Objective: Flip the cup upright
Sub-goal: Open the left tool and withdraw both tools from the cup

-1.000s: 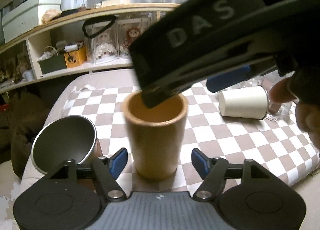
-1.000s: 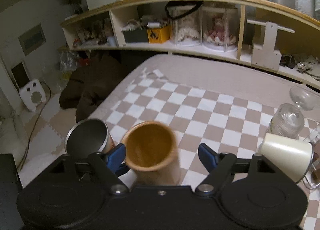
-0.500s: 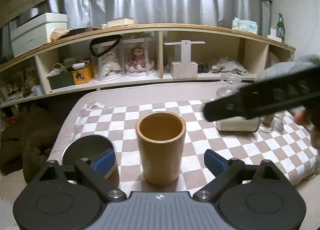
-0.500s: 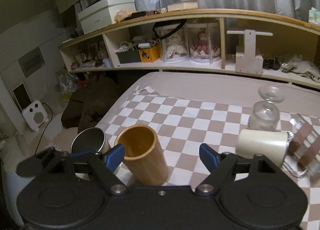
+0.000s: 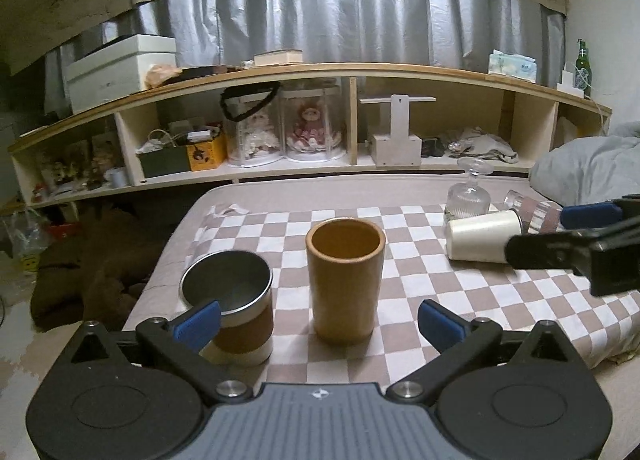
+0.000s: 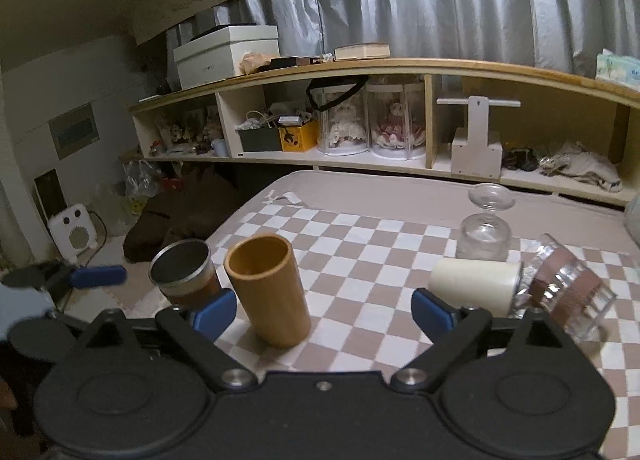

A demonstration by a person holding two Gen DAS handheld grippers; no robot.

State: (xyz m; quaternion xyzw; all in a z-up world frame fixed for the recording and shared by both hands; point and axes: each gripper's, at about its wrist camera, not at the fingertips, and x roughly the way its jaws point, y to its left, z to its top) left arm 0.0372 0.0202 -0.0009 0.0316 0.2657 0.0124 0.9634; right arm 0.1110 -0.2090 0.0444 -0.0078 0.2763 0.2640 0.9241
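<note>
A bed (image 5: 304, 190) with a plain pinkish-beige cover carries a brown-and-white checkered cloth (image 5: 420, 300). On the cloth stand a tan cup (image 5: 345, 280), upright with its mouth open upward, and just to its left a steel tumbler (image 5: 232, 304) with a brown band, also upright. Toward the right, well apart from these, a white cup (image 5: 482, 235) lies on its side. Behind it stands a clear glass decanter (image 6: 485, 230), and a ribbed glass (image 6: 568, 292) lies tipped beside the white cup. A grey pillow (image 5: 592, 168) rests at the bed's far right.
</note>
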